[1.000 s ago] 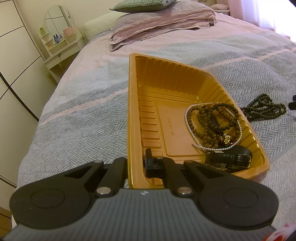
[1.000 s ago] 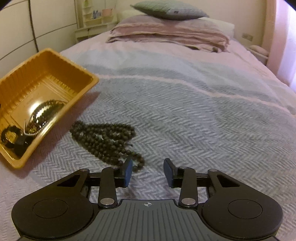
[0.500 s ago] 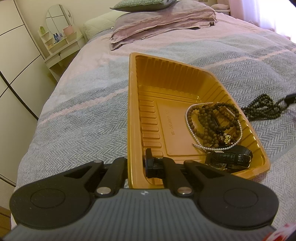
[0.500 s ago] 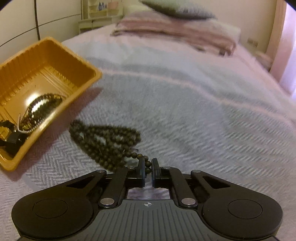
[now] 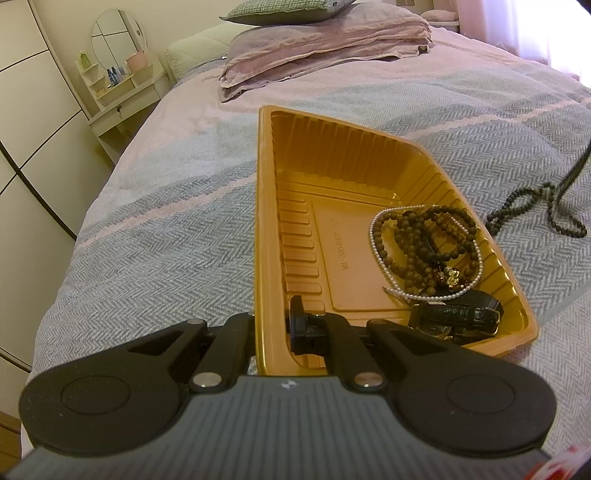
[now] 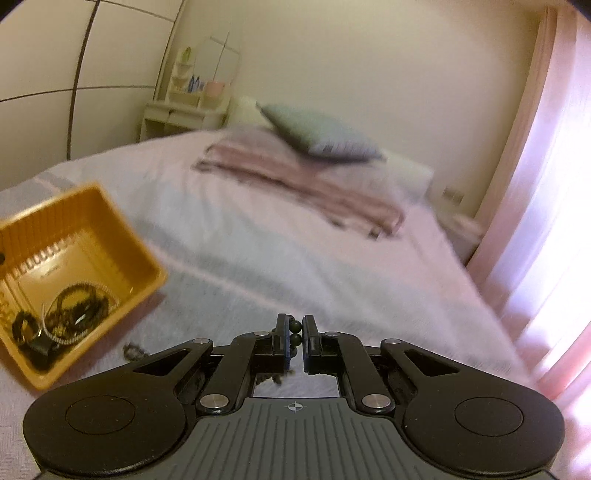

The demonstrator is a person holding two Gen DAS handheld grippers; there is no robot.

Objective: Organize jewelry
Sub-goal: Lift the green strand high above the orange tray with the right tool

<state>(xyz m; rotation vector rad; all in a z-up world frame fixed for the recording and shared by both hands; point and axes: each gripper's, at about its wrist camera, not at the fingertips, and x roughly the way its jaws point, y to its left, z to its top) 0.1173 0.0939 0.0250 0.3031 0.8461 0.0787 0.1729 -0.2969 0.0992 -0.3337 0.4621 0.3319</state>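
An orange plastic tray (image 5: 269, 206) lies on the bed; it also shows at the left of the right wrist view (image 6: 122, 229). In it lie a white pearl strand (image 5: 373, 243), brown bead bracelets (image 5: 428, 243) and a black strap (image 5: 458, 314). My left gripper (image 5: 273, 325) is shut on the tray's near left wall. My right gripper (image 6: 294, 338) is shut on a dark bead necklace (image 6: 295, 326), lifted above the bed. In the left wrist view the necklace (image 5: 532, 210) stretches upward, its low end still on the blanket.
The bed has a grey herringbone blanket (image 5: 166, 236) with folded pink bedding (image 5: 317, 48) and a green pillow (image 5: 280, 9) at the head. A white vanity (image 5: 122, 88) and wardrobe doors stand at the left. A pink curtain (image 6: 546, 184) is at the right.
My right gripper closed on the dark bead necklace and has lifted it off the blanket, so the pile has stretched out. The left gripper and tray have not moved.
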